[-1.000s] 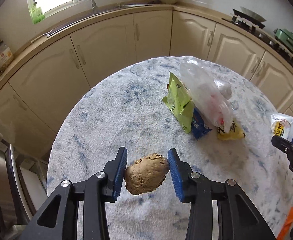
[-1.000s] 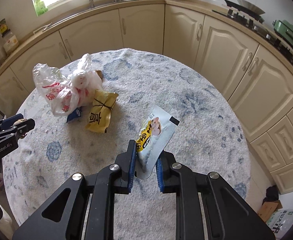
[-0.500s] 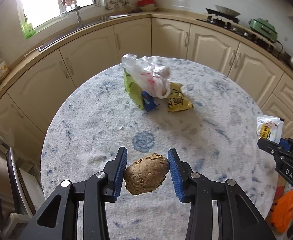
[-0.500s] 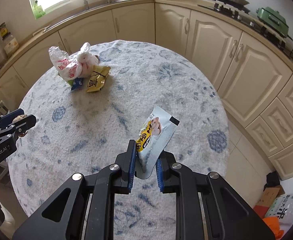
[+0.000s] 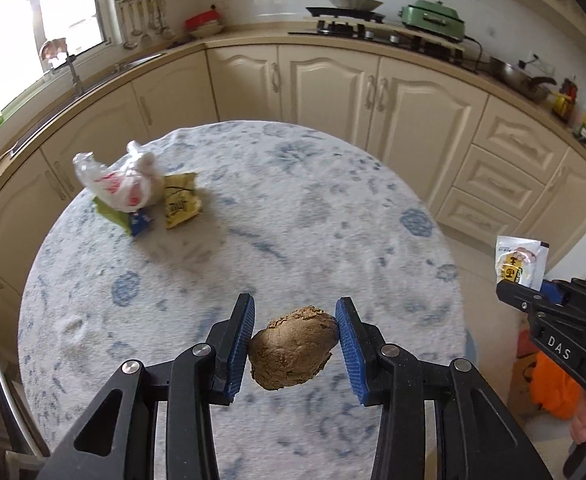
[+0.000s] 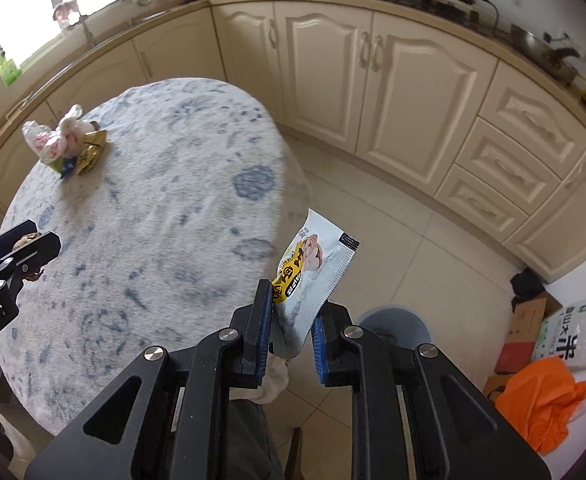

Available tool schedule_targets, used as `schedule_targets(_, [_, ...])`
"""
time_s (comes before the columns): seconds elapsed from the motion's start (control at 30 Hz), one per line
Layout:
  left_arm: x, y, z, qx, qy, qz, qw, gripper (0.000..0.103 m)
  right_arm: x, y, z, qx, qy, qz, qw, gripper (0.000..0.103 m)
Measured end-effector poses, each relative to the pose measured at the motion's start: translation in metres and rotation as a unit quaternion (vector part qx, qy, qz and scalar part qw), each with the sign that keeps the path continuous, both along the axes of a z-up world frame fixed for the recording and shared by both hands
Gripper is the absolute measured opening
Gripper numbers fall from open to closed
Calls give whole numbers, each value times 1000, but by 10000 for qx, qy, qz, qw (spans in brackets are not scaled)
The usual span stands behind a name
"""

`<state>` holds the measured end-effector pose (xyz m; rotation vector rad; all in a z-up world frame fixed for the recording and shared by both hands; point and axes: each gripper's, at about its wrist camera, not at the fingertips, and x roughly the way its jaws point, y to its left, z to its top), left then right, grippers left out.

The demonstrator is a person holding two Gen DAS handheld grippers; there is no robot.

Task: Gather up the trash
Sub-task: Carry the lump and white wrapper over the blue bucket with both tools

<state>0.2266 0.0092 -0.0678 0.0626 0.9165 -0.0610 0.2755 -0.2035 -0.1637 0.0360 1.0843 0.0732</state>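
Over the near edge of the round desk (image 5: 253,208), the left gripper (image 5: 294,344) has its jaws part-open and clamped on a brown crumpled lump (image 5: 293,354), lifted clear of the cloth; off the desk's right side, over the tiled floor, the right gripper (image 6: 291,330) has its jaws nearly shut on a white and yellow snack wrapper (image 6: 313,268) that stands up out of them; both pieces look to be in the carrying step, on their way to a bin; a grey round bin (image 6: 393,324) shows on the floor just past the right jaws; the likely next move is to bring each load above that opening and let go, the wrapper first; more trash, a plastic bag (image 5: 117,184) with a yellow packet (image 5: 181,200) touching it, waits at the desk's far left.
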Motion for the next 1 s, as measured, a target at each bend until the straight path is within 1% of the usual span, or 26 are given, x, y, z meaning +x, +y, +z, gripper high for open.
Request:
schedule_targets(0.13, [10,-48,-11,24,135,-457,9989,38,-10,-44,-10,36,92,-452,9989,18])
schedule_targets(0.3, [23,-107,-24,61,255,-951,9951,38,-27,-93,-20,47,166,-913,9957,18])
schedule_targets(0.43, [32,-156,-38,74,352,-1386,9897,38,-40,-130,-29,30,248,-1285,9914,18])
schedule_targets(0.53, [42,-193,-53,175,418,-1602,9860,38,-50,-158,-35,53,320,-1561,9872,18])
schedule_targets(0.63, [52,-224,-69,207,555,-1865,9807,38,-62,-183,-38,71,339,-1818,9827,18])
schedule_targets(0.8, [67,-266,-90,309,703,-2157,9734,38,-77,-219,-43,82,376,-2185,9751,18])
schedule_targets(1.0, [91,-303,-109,493,865,-2309,9679,39,-88,-247,-55,121,506,-2423,9688,18])
